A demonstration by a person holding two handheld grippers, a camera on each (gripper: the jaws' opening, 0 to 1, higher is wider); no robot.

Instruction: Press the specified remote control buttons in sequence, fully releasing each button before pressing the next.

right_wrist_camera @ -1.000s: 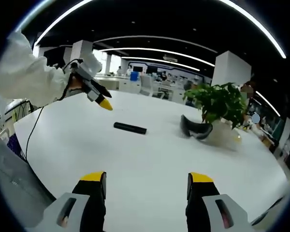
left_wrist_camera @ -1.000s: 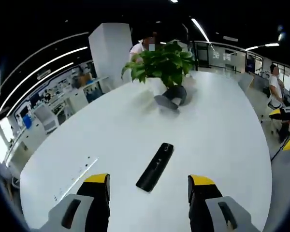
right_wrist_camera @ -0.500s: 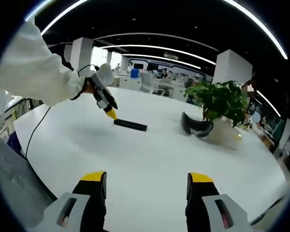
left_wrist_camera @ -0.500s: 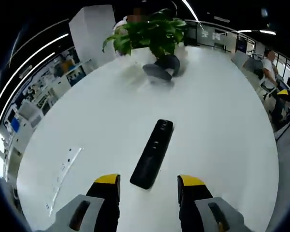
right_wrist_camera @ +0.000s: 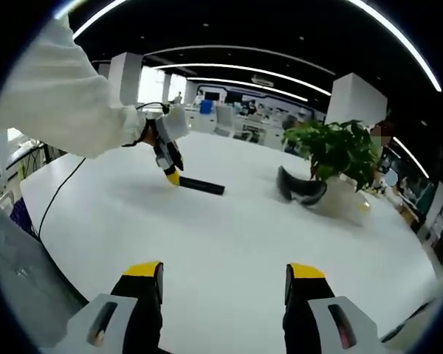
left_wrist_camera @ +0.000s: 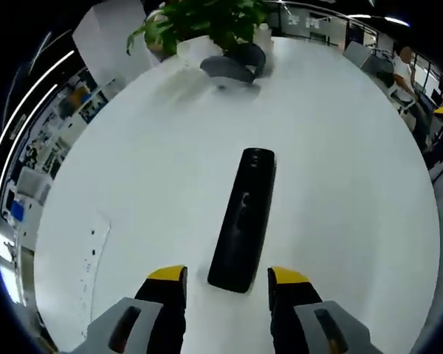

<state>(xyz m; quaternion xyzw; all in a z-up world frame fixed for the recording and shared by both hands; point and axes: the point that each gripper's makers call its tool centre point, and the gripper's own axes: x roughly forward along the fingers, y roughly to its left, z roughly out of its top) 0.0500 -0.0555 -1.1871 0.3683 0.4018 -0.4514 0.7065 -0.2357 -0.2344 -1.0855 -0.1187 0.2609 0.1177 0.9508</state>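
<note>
A long black remote control (left_wrist_camera: pixel 245 221) lies flat on the white table (left_wrist_camera: pixel 133 184), pointing away from me in the left gripper view. My left gripper (left_wrist_camera: pixel 227 276) hovers close over the remote's near end, its yellow-tipped jaws open on either side of that end. In the right gripper view the same left gripper (right_wrist_camera: pixel 173 178), held by a hand in a white sleeve (right_wrist_camera: pixel 59 103), points down at the left end of the remote (right_wrist_camera: pixel 201 185). My right gripper (right_wrist_camera: pixel 224 271) stands open, well short of the remote, with nothing between its jaws.
A green potted plant (right_wrist_camera: pixel 332 151) stands at the far side of the table with a dark curved object (right_wrist_camera: pixel 301 190) lying beside it. A person (left_wrist_camera: pixel 406 66) sits beyond the table's right edge. Office desks line the background.
My left gripper has dropped and come closer to the remote's near end, and its jaws stand a little narrower. The right gripper has stayed put.
</note>
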